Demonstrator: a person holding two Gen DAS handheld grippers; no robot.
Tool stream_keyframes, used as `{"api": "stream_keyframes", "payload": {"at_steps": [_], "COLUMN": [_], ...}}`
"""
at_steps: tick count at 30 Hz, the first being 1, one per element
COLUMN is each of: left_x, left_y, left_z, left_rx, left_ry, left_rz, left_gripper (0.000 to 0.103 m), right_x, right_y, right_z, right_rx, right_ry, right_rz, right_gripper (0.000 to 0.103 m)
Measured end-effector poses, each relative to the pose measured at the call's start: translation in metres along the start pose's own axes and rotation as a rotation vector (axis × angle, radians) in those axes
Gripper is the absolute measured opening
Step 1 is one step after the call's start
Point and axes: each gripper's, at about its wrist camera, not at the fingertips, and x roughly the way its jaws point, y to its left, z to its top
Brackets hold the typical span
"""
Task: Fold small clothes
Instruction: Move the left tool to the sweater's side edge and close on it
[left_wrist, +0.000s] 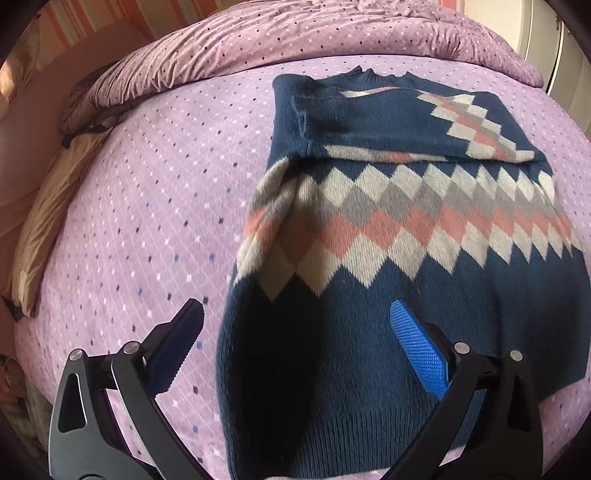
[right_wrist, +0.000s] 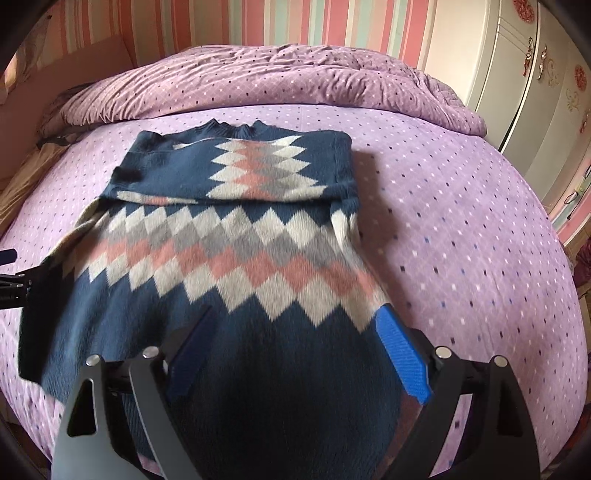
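A navy knitted sweater (left_wrist: 388, 229) with a band of white, grey and pink diamonds lies flat on the purple dotted bedspread (left_wrist: 140, 206), collar at the far end. A sleeve is folded across its chest. My left gripper (left_wrist: 295, 310) is open over the sweater's near left edge, with one finger above the bedspread and the blue-padded one above the navy knit. In the right wrist view the sweater (right_wrist: 229, 251) fills the middle. My right gripper (right_wrist: 297, 314) is open above its near navy part, blue pad by the right edge. Nothing is pinched in either gripper.
A crumpled purple duvet (right_wrist: 277, 81) is heaped along the far end of the bed. A tan pillow (left_wrist: 48, 221) lies off the bed's left side. A white wardrobe (right_wrist: 535, 92) stands at the right and a striped wall (right_wrist: 295, 22) behind.
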Motion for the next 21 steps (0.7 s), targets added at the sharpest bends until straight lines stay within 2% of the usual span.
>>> {"api": "stream_keyframes", "payload": {"at_steps": [6, 9, 18, 21], "left_x": [-0.020, -0.025, -0.026, -0.019], "left_y": [0.015, 0.021, 0.018, 0.020], "left_z": [-0.022, -0.028, -0.050, -0.061], "left_rx": [-0.027, -0.047, -0.072, -0.099], "left_ry": [-0.056, -0.056, -0.120, -0.107], "left_rz": [-0.008, -0.040, -0.041, -0.078], "left_gripper": [0.100, 0.100, 0.100, 0.100], "right_x": [-0.019, -0.025, -0.021, -0.015], "right_y": [-0.007, -0.013, -0.016, -0.015], "right_z": [-0.022, -0.029, -0.051, -0.059], "right_rx": [0.005, 0.026, 0.049, 0.035], "right_ry": [-0.012, -0.028, -0.087, -0.079], "right_rz": [-0.024, -0.034, -0.014, -0.008], "right_gripper": [0.088, 0.088, 0.088, 0.088]}}
